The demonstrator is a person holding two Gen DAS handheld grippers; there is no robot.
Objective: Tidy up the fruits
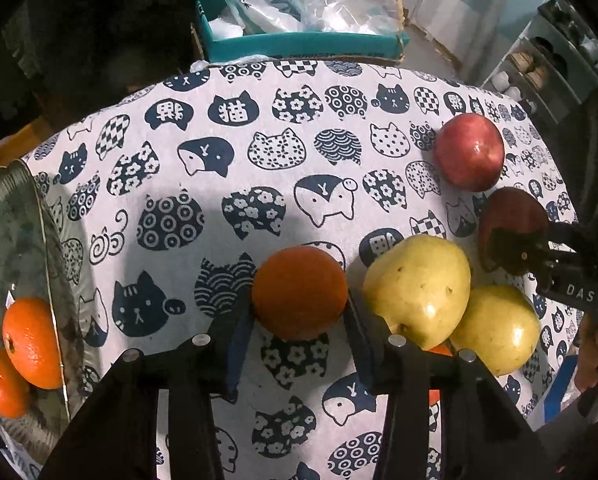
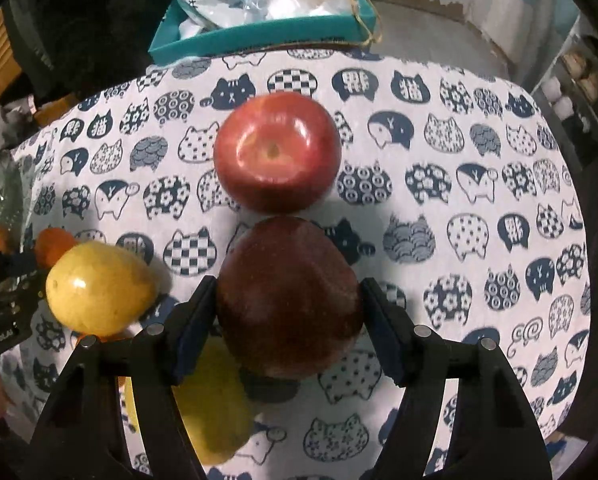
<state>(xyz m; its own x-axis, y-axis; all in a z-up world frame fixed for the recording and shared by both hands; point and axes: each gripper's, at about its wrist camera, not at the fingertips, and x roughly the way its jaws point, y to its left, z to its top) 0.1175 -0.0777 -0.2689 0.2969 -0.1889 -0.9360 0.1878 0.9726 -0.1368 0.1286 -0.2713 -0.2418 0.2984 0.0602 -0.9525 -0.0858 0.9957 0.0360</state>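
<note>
Left claw (image 1: 299, 312) clenched on orange (image 1: 299, 292) — right claw (image 2: 287, 312) grasping dark apple (image 2: 287, 296), upright.

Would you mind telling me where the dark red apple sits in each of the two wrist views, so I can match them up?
Left wrist view: the dark red apple is at the right edge, with the right claw around it.
Right wrist view: the same apple fills the lower centre, between the claw's two pads.
Shared landmark: the brighter red apple lies just beyond it on the cloth in both.
</note>
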